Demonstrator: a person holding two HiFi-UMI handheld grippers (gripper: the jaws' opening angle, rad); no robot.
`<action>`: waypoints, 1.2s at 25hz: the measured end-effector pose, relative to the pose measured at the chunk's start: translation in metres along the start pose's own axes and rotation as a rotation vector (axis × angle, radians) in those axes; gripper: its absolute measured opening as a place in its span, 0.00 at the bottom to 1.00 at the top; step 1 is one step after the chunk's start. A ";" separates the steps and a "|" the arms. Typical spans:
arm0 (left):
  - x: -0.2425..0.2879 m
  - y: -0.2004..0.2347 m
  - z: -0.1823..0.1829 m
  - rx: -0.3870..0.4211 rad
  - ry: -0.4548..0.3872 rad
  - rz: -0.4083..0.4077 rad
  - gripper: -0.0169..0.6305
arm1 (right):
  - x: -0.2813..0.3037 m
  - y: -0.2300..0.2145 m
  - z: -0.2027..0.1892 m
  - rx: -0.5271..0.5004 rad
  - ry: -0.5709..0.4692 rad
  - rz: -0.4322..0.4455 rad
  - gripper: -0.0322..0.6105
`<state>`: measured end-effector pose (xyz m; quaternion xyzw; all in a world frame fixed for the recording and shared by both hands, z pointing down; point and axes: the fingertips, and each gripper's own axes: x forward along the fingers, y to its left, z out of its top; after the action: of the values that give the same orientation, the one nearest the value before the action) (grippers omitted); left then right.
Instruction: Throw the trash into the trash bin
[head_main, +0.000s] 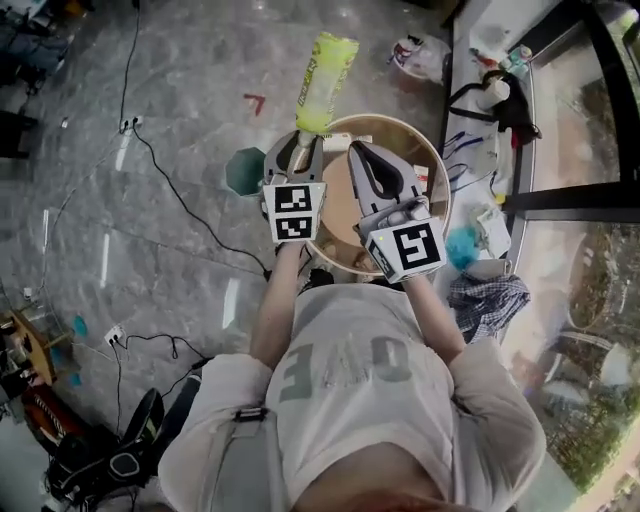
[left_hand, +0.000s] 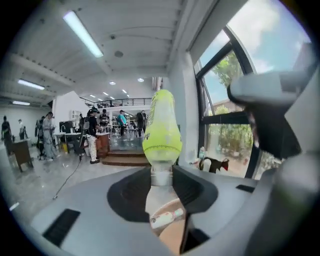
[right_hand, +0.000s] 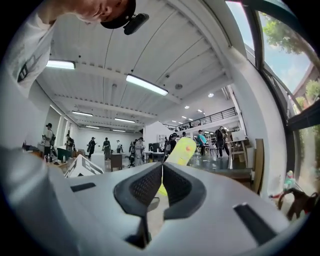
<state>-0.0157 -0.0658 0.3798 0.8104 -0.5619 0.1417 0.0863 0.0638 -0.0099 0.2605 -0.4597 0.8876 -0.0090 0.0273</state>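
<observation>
**One plastic bottle (head_main: 325, 70) pinched above the trash bin (head_main: 428, 145)**

I judge it light, thin-walled and slick. The stiff neck is the sure hold, and my left gripper (left_hand: 161, 175) clamps it there at a narrow gap. The body juts past its tips, with the bin beneath. My right gripper (right_hand: 161, 181) is closed on nothing.

One bottle (head_main: 325, 68), one bin (head_main: 405, 122), one left gripper (head_main: 303, 141), one right gripper (head_main: 360, 150).

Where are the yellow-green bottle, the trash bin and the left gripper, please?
yellow-green bottle (head_main: 325, 75): head view, on its labelled body.
trash bin (head_main: 400, 121): head view, on its far rim.
left gripper (left_hand: 161, 176): left gripper view, between its fingertips, shut on the bottle's neck.
</observation>
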 end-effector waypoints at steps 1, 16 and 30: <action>-0.008 0.002 0.010 -0.045 -0.034 0.007 0.24 | 0.002 0.002 0.005 -0.001 -0.014 0.012 0.07; -0.083 0.026 0.032 -0.139 -0.101 0.210 0.24 | 0.016 0.028 0.001 0.117 -0.032 0.172 0.07; -0.046 0.192 -0.079 -0.280 -0.005 0.292 0.24 | 0.135 0.084 -0.114 0.099 0.297 0.186 0.07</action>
<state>-0.2206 -0.0695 0.4357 0.7008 -0.6878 0.0713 0.1755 -0.0892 -0.0725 0.3651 -0.3675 0.9189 -0.1182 -0.0809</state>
